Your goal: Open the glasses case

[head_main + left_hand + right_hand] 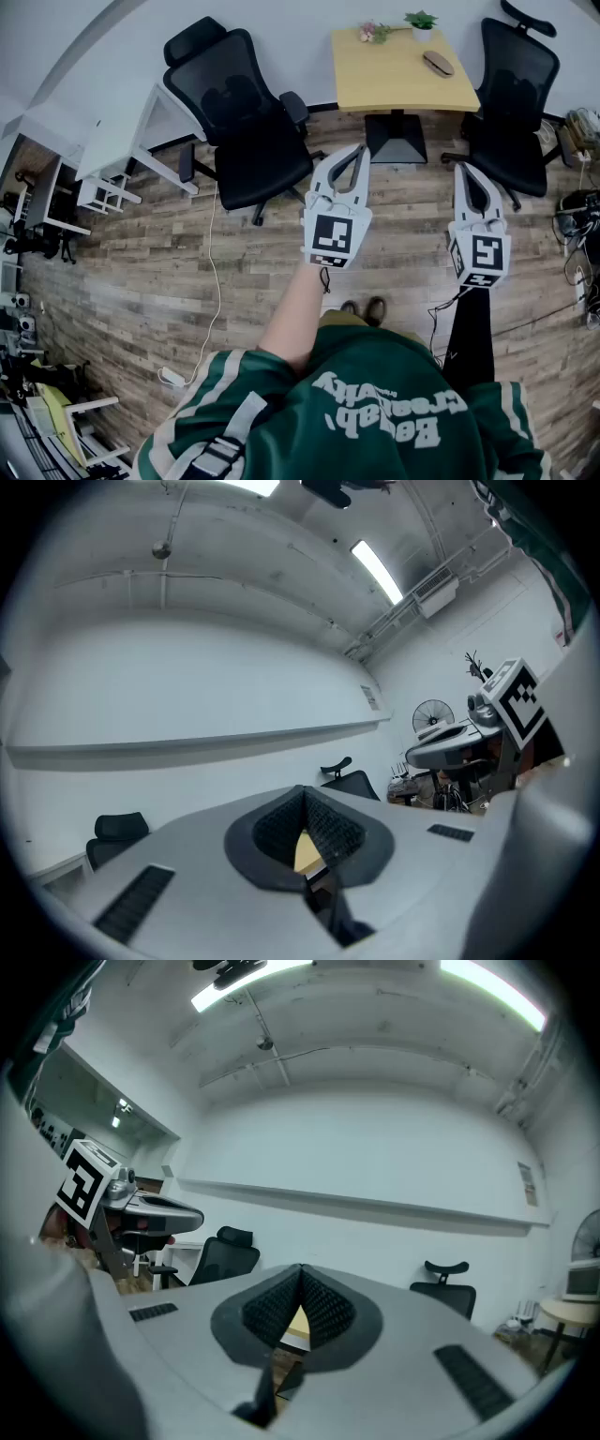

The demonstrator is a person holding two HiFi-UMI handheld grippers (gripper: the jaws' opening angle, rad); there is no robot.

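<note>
In the office, beyond the wood-plank floor (pixel 169 272), a brown oval glasses case (pixel 438 63) lay on the far yellow square tabletop (pixel 394 84). The left hand-held gripper (pixel 360 150) and right hand-held gripper (pixel 462 171) were pressed together and empty. The approach seemed pending; the next move likely required reaching the case.

The brown, oval glasses case (pixel 437 63) lies closed and flat on the far wooden counter (pixel 394 86), towards its right side.

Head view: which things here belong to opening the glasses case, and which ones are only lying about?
For the job:
glasses case; wooden table under it; left gripper and right gripper, both shut and empty.

Lying about:
potted plant; pink flowers; black chair beside the desks; black chair right of the table; white desks.
</note>
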